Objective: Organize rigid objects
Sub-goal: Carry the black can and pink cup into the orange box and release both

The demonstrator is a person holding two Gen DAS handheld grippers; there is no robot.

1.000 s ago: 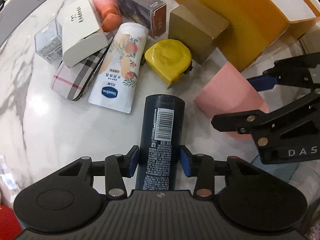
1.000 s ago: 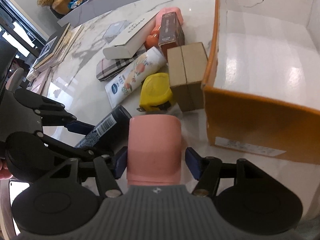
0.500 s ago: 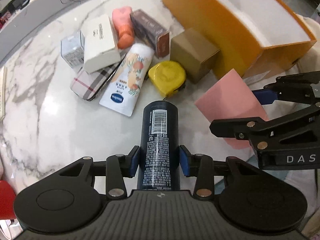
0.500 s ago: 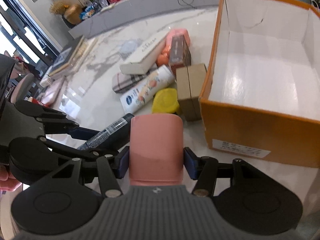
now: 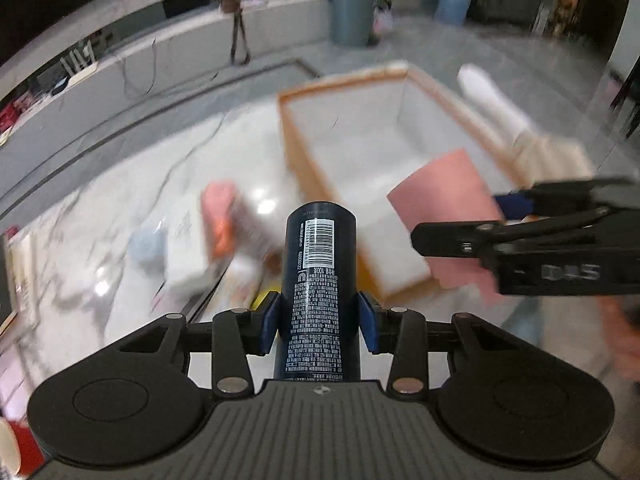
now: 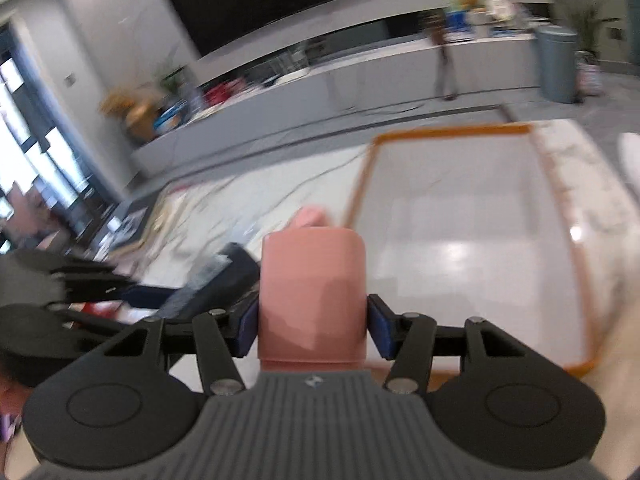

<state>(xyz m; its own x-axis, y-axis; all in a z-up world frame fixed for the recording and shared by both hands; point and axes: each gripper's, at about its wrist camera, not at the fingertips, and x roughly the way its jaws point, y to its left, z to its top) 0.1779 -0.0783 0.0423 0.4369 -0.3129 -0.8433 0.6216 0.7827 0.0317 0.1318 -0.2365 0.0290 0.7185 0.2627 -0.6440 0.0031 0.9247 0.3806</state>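
Note:
My left gripper [image 5: 319, 318] is shut on a dark blue tube with a barcode [image 5: 320, 272] and holds it in the air above the table. My right gripper [image 6: 312, 326] is shut on a pink box [image 6: 314, 296], also held up; it shows in the left wrist view [image 5: 444, 200] with the pink box over the near corner of the orange box [image 5: 304, 168]. The orange box is open, white inside and empty [image 6: 472, 240]. Both views are blurred by motion.
Several loose items lie blurred on the marble table [image 5: 120, 208] left of the orange box: a white carton [image 5: 186, 248], a pink-orange bottle [image 5: 218, 216], a pale blue box [image 5: 148, 246]. A counter and a grey bin [image 5: 352, 14] stand behind.
Both grippers have risen and tilted up with their loads. The view now looks across the orange box into the room, and the pink box has moved toward the box opening.

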